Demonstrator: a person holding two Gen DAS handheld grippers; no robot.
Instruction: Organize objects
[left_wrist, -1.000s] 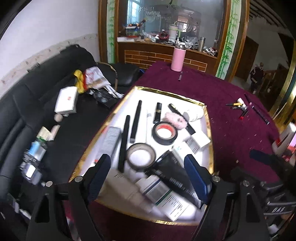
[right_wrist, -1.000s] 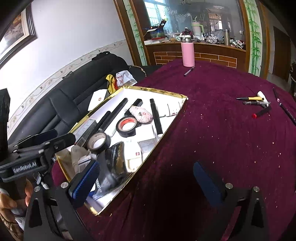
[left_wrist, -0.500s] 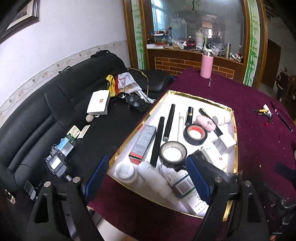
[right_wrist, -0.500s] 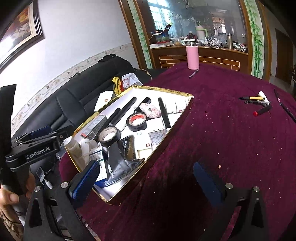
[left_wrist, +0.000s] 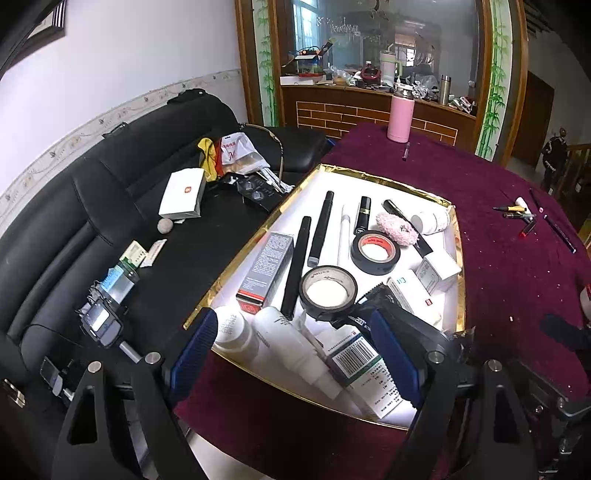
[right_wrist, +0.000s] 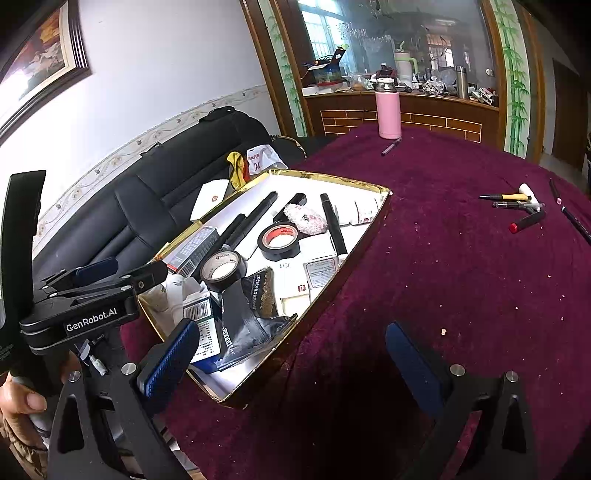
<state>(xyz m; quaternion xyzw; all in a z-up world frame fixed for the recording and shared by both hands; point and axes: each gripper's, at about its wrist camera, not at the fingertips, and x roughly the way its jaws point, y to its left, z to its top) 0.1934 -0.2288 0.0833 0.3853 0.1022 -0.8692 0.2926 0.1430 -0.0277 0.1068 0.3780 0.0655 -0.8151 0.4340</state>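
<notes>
A gold-rimmed white tray lies on the maroon tablecloth and is packed with things. Among them are two black tape rolls, long black tubes, a pink puff, white bottles, small boxes and a black sachet. My left gripper hovers open just short of the tray's near edge, holding nothing. It also shows from the side in the right wrist view. My right gripper is open and empty above the cloth, by the tray's near right corner.
Several pens and markers lie loose on the cloth at right. A pink bottle stands at the far edge with a pen beside it. A black sofa at left carries a white box and clutter. A hand grips the left tool.
My left gripper has drawn back and up from over the tray to its near edge. The black sachet has settled in the tray's near corner. The right gripper barely moved.
</notes>
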